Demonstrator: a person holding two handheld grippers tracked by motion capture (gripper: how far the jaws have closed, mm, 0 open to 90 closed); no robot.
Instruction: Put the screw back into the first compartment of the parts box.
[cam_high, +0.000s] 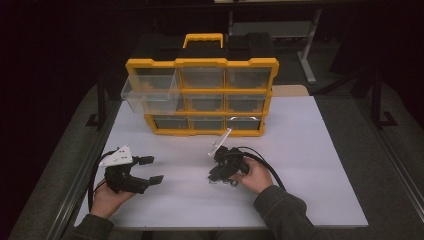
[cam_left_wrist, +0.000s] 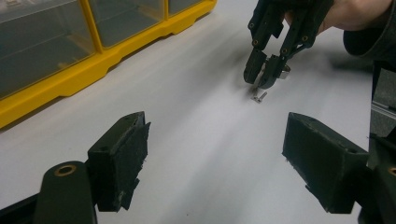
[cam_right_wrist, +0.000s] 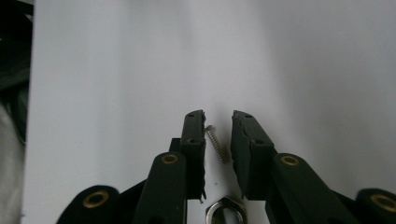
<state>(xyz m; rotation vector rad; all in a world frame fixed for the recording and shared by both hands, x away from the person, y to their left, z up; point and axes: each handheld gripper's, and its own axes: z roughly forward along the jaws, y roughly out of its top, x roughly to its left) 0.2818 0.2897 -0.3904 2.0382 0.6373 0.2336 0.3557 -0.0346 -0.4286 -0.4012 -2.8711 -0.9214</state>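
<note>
A small threaded screw (cam_right_wrist: 217, 145) lies on the white table (cam_right_wrist: 116, 70), between the two jaws of my right gripper (cam_right_wrist: 218, 116). The jaws stand close on either side of it, with a narrow gap showing, so the gripper is open. A metal nut (cam_right_wrist: 225, 211) lies just behind the screw. From the left gripper view, the right gripper (cam_left_wrist: 259, 80) points down at the screw (cam_left_wrist: 258, 97). In the high view it (cam_high: 216, 177) sits mid-table in the person's hand. My left gripper (cam_left_wrist: 217, 126) rests low over the table with its jaws wide open and nothing between them; in the high view it (cam_high: 152, 169) is at the front left.
A yellow parts organizer (cam_high: 200, 62) with clear drawers stands at the back of the table. Its top-left drawer (cam_high: 150, 92) is pulled out toward the left. The organizer's yellow base (cam_left_wrist: 70, 79) runs along the left gripper's far left. Cables trail from both grippers.
</note>
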